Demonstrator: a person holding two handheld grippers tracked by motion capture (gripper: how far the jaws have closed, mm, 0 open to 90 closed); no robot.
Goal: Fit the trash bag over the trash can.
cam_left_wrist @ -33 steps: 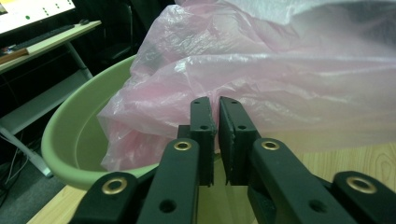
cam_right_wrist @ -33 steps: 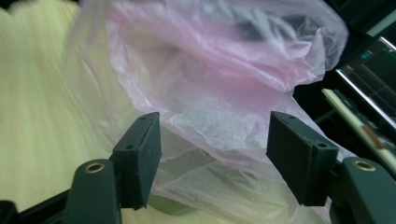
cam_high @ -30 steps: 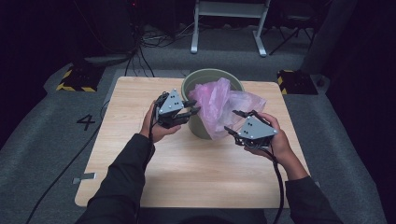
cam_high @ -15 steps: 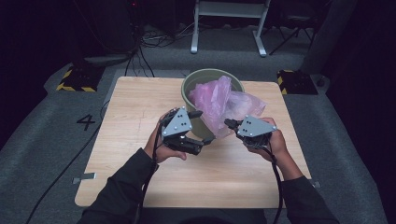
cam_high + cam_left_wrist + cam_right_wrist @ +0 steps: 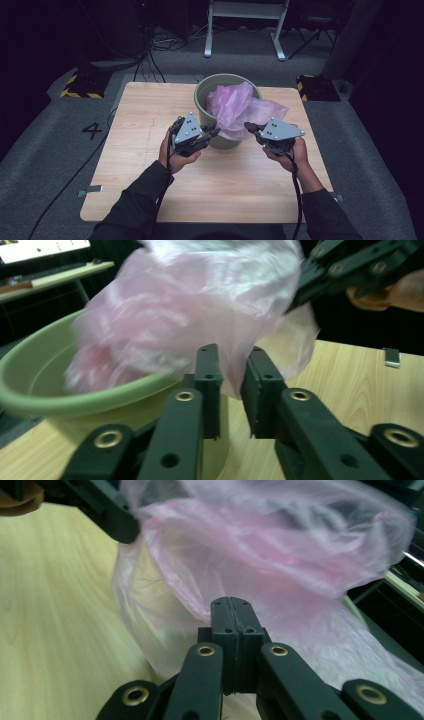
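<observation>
One pale wooden worktop (image 5: 140, 165) with rounded corners carries everything; its near edge is cut off behind the person's two dark sleeves, and the floor around it sinks into darkness. On it stands one round sage-green plastic bucket (image 5: 205, 92), its front wall and most of its inside hidden by the bag and by the left tool. In the left gripper view only a stretch of its rim and wall shows, blurred.

One thin, see-through pink plastic bag (image 5: 232, 102) sits in the bucket's mouth and spills over the rim toward the person's right; how far down it reaches inside cannot be made out.

There are two tools. The left tool (image 5: 212, 134), held in the left hand (image 5: 177, 155), lies just in front of the bucket. Its jaws have just been closing and stand a narrow gap apart, with a fold of the bag's lower edge hanging in the gap; whether the pads already press on it cannot be told. The right tool (image 5: 248, 127), in the right hand (image 5: 285, 150), has its jaws fully together, pinching the film of the bag at its overhanging side.
</observation>
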